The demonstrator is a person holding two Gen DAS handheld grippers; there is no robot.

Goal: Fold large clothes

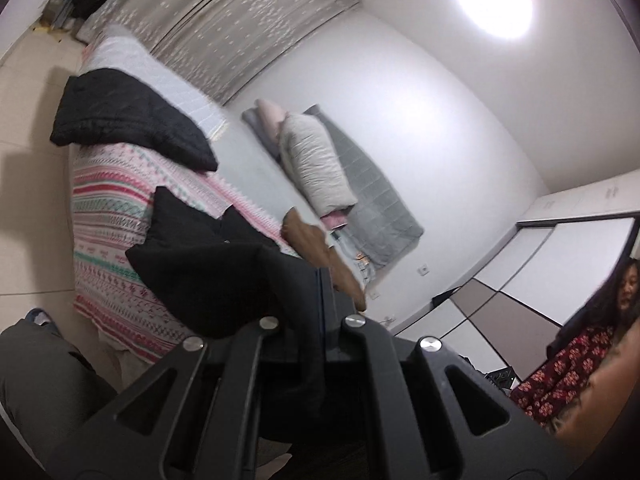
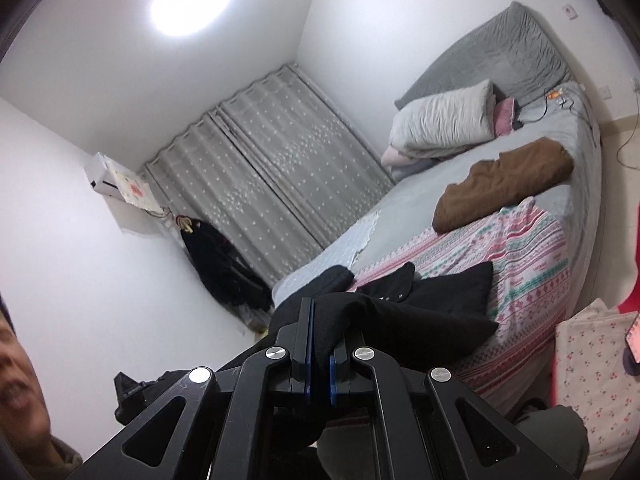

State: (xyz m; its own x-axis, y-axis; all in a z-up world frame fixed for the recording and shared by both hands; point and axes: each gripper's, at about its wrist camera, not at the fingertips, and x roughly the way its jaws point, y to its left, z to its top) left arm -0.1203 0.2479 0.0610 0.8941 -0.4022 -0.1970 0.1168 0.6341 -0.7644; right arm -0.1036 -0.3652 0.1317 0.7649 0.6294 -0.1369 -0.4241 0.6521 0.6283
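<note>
Left wrist view: my left gripper (image 1: pixel 320 300) is pressed together on a fold of the black garment (image 1: pixel 200 280), which trails toward 10 o'clock onto the patterned blanket (image 1: pixel 108 220). I can see only a thin bite of cloth between the pads, so I judge it could slip out if I pull hard. A second black piece (image 1: pixel 132 120) lies further off at 10 o'clock, and I might snag it.

Right wrist view: my right gripper (image 2: pixel 320 344) pinches a thicker bunch of the same black garment (image 2: pixel 420 304), which spreads toward 2 o'clock on the bed (image 2: pixel 420 184). The brown garment (image 2: pixel 504 180) sits well beyond at 1 o'clock. I fear uneven tension between my two grips would skew the fold, or drag the blanket along.
</note>
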